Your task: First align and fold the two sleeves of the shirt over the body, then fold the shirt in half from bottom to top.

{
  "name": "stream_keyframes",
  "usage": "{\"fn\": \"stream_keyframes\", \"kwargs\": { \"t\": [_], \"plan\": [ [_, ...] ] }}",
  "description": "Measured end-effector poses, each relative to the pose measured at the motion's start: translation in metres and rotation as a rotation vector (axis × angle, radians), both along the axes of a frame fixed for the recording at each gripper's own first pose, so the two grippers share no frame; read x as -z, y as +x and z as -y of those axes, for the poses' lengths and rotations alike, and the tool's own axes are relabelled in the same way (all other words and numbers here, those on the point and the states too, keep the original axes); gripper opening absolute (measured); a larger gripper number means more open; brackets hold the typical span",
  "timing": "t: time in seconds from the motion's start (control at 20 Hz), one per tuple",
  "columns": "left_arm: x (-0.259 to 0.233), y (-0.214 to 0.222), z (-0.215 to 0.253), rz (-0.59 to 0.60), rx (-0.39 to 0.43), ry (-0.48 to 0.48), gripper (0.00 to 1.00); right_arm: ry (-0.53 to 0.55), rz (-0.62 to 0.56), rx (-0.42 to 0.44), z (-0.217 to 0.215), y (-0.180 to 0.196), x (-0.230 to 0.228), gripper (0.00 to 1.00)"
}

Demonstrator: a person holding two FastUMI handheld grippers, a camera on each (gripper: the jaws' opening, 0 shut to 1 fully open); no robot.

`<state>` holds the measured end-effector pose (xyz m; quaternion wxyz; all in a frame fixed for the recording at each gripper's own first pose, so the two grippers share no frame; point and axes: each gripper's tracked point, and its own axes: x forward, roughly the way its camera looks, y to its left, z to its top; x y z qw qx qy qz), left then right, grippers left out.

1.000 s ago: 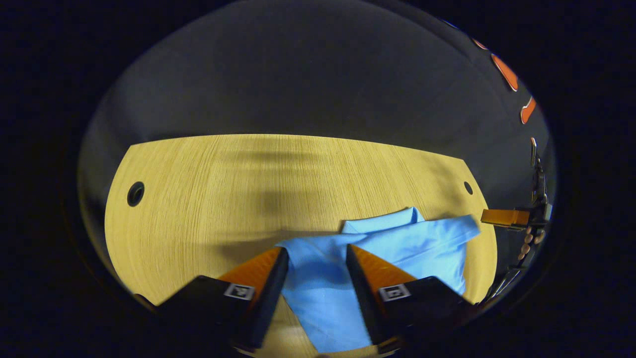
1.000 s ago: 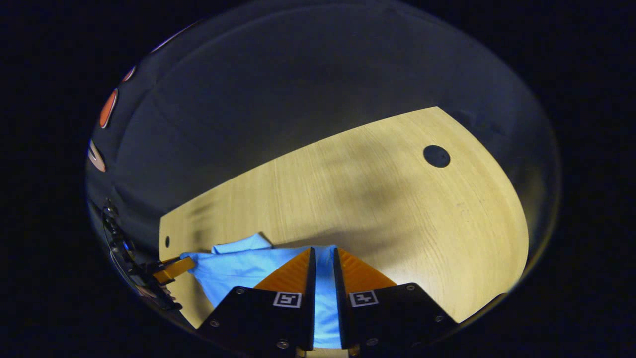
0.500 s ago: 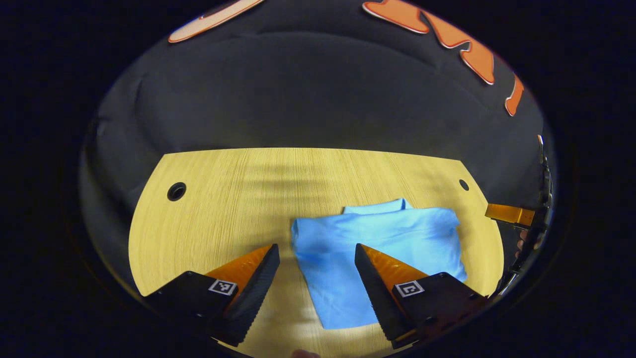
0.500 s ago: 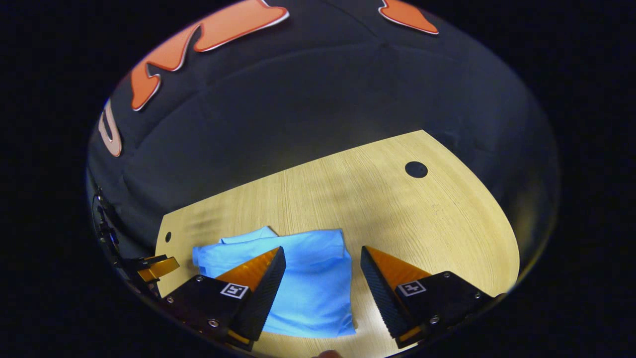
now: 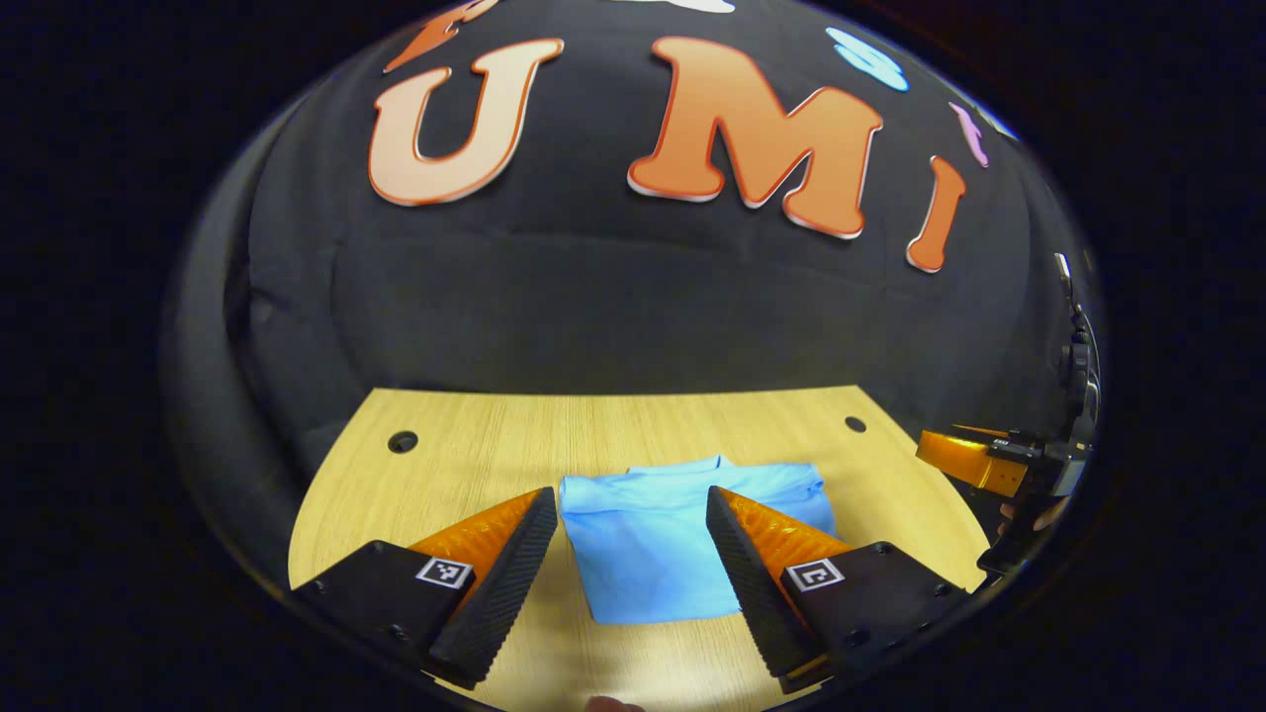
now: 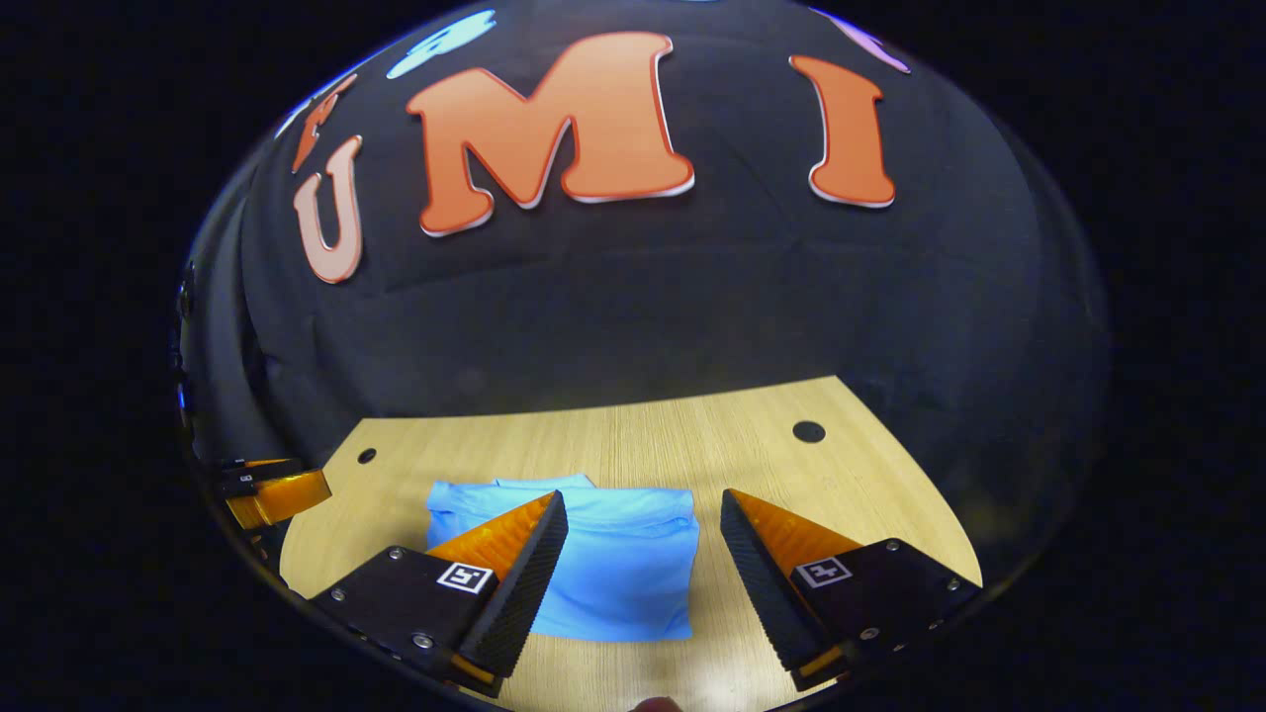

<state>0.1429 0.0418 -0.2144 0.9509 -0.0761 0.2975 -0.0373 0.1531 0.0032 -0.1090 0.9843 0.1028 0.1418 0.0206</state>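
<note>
Wooden table with a light grain stands before the black cloth wall and carries the blue shirt. This shirt lies folded into a compact rectangle near the front edge of the table, about in the middle of its width, with the collar showing at its far side. Left gripper hangs above the front edge with its fingers wide apart and nothing between them. Right gripper has the same state, wide apart and holding nothing. Small round holes sit near both far corners of the table.
</note>
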Motion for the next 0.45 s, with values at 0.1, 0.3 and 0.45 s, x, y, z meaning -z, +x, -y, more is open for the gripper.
{"fn": "stream_keyframes", "kwargs": {
  "t": [0.1,0.3,0.45],
  "plan": [
    [-0.024,-0.019,-0.002,0.078,-0.012,0.007,0.99,-0.004,0.073,0.018,0.009,-0.019,-0.02,0.95],
    [-0.073,-0.05,0.003,0.21,-0.051,0.054,0.99,-0.023,0.196,0.04,0.022,-0.067,-0.057,0.95],
    [-0.115,-0.079,0.008,0.329,-0.068,0.068,0.99,-0.053,0.27,0.021,0.028,-0.099,-0.075,0.95]
  ]
}}
